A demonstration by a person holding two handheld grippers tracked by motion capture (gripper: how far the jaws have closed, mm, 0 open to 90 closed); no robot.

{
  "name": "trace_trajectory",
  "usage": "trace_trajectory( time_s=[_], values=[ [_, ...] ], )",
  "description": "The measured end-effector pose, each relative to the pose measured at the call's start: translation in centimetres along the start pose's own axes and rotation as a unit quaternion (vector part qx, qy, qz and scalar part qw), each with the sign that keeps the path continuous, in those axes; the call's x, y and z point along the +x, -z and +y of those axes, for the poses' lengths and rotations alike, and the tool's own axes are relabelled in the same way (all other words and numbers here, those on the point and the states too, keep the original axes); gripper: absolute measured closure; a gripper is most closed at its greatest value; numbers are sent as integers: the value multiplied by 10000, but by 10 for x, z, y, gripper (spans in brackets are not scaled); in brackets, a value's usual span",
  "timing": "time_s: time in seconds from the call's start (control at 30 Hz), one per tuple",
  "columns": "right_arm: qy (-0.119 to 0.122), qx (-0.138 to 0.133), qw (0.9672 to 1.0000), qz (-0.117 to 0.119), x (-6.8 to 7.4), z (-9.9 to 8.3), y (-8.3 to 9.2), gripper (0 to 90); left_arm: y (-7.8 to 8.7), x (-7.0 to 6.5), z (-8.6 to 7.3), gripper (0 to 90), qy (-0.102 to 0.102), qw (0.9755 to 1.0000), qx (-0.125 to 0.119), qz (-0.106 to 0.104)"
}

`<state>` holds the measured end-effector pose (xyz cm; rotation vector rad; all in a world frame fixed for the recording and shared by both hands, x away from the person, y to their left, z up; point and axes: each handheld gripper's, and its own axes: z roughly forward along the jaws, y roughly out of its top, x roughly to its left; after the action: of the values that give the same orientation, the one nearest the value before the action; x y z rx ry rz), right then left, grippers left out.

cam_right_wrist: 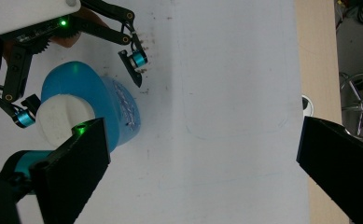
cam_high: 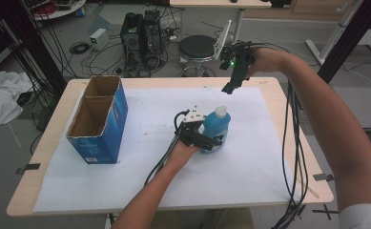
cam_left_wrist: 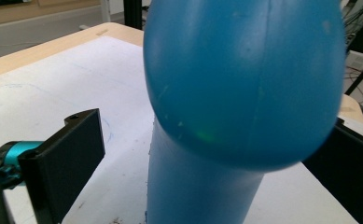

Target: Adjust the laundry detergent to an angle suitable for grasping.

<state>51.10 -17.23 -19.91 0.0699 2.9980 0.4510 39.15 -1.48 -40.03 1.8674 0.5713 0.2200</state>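
White paper (cam_high: 140, 157) covers the wooden table (cam_high: 54, 124) I am working over. Well off to the left of my left fingers stands an open blue cardboard box (cam_high: 99, 119), two compartments showing. My blue bottle (cam_high: 216, 125) with its white cap (cam_right_wrist: 65, 116) stands upright between the fingers of the left gripper (cam_high: 211, 141), which are spread wide around its body; I cannot tell whether they touch it. My right gripper (cam_high: 231, 87) hangs raised beyond the bottle, its fingers (cam_right_wrist: 72, 172) wide apart and holding nothing.
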Motion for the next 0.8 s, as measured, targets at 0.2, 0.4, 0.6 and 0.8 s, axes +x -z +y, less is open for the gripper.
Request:
trace_trajectory(
  time_s=[0.2, 0.4, 0.6, 0.8],
  values=[
    [-8, -33, 10000, 12, 0, 1, 0, 16, -7, -1, -1, 18, -39, 9999, 14, 91],
    [4, -32, 10000, 26, 0, 1, -1, 16, -10, -2, -3, 26, 64, 9999, -95, 61],
    [23, -65, 10000, 23, 0, 1, -1, 16, -11, -3, -3, 56, 18, 9999, -107, 37],
    [4, -75, 10000, 6, -1, 0, 0, 16, -11, -2, -4, 66, 20, 9999, -105, 31]
  ],
)
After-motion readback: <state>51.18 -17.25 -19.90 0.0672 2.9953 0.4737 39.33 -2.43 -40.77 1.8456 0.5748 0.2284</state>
